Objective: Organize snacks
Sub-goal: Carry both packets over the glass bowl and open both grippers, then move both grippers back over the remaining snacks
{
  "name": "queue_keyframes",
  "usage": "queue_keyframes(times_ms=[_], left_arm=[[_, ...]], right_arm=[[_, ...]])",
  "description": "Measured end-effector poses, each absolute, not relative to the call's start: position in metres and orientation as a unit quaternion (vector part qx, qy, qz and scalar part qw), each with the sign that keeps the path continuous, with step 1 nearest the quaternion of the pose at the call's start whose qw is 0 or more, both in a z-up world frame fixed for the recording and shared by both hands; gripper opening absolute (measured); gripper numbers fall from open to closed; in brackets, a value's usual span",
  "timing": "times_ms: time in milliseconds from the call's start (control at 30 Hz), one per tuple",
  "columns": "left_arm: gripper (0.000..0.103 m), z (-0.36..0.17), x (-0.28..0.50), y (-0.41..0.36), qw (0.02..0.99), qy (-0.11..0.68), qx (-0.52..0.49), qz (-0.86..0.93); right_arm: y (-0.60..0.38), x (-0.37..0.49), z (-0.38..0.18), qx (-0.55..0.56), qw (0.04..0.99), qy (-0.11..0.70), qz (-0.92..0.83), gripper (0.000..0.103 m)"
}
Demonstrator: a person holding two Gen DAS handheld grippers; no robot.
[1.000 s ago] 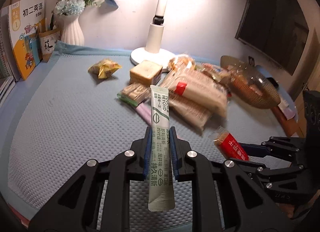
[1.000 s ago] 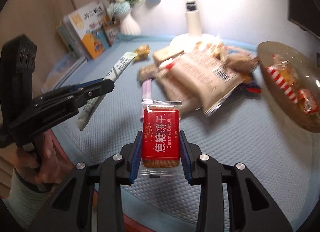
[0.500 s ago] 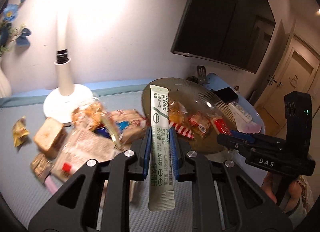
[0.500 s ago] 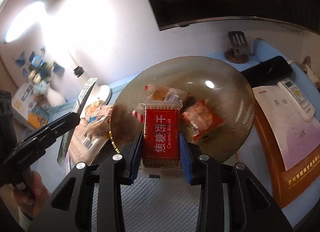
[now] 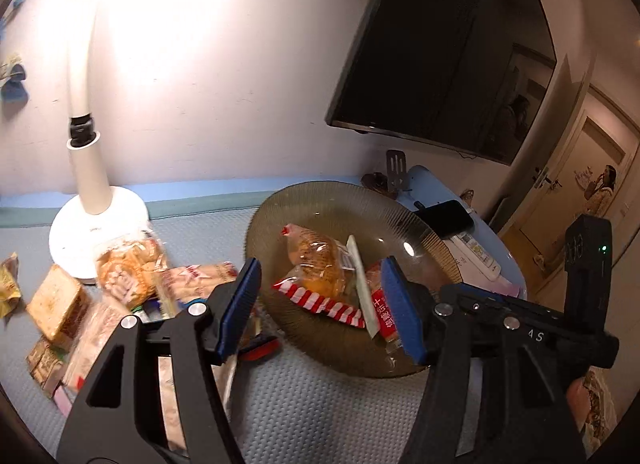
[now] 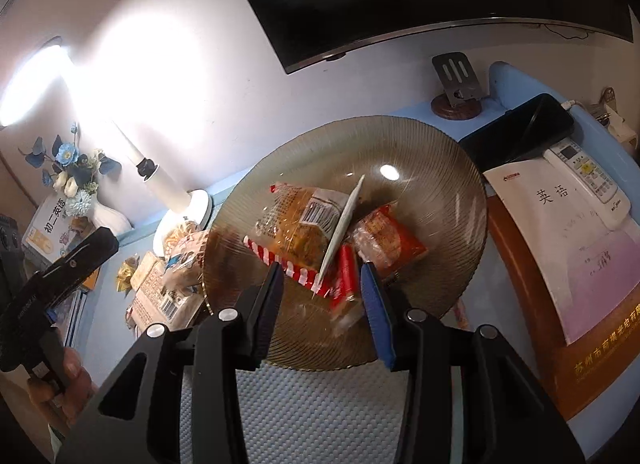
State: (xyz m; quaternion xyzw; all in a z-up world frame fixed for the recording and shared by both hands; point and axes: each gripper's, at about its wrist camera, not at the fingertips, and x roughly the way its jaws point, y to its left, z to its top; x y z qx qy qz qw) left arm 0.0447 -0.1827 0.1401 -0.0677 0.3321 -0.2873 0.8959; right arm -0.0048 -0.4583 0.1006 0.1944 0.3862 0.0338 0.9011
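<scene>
My left gripper [image 5: 320, 308] stands with its two blue-padded jaws spread wide and nothing between them; my right gripper [image 6: 322, 304] is likewise parted wide and empty. Both hang over the near rim of one round ribbed smoked-glass plate [image 6: 440, 168], which fills the centre of each view. In the plate I count five packets: one clear-wrapped golden bun [image 5: 316, 260], one red-and-white striped wrapper [image 5: 320, 302] under it, one slim pale-green stick sachet [image 6: 344, 224] lying tilted across the heap, one red caramel biscuit packet [image 6: 346, 274] just beside the sachet's lower end, and one orange-red crinkled snack bag [image 6: 384, 238] to the right. Left of the plate, on the blue textured mat [image 5: 320, 404], a loose pile of wrapped breads and biscuits [image 5: 120, 284] lies blurred, too jumbled to count. Behind the pile stands one white desk lamp [image 5: 90, 192]. At right frame lie one black phone [image 6: 520, 132], one white remote control [image 6: 584, 180] and one white booklet [image 6: 560, 224].
</scene>
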Motion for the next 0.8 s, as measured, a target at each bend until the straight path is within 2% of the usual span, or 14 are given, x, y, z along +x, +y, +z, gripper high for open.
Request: queue_keyframes(times_ms=[233,400,467,533,700,800], left_arm=[[0.063,0.15,0.006,-0.07,0.928,0.302,-0.103,-0.195],[0.064,0.134,-0.012,0.022,0.935,0.304,-0.149,-0.104],[0.067,0.118,-0.015,0.055,0.936,0.311,-0.157,-0.048],[0.074,0.1,-0.015,0.081,0.932,0.321,-0.17,0.0],[0.075,0.053,-0.004,0.111,0.916,0.357,-0.174,0.048],[0.078,0.035,0.002,0.109,0.915,0.369,-0.155,0.057]], right_arm=[[-0.384,-0.02,0.107,0.152,0.905,0.382,0.106,0.042],[-0.323,-0.022,0.093,0.115,0.899,0.39,0.16,0.042],[-0.302,-0.022,0.083,0.096,0.899,0.389,0.175,0.044],[-0.286,-0.02,0.072,0.08,0.899,0.388,0.185,0.052],[-0.261,-0.008,0.046,0.055,0.894,0.403,0.186,0.055],[-0.257,-0.008,0.032,0.046,0.894,0.406,0.185,0.064]])
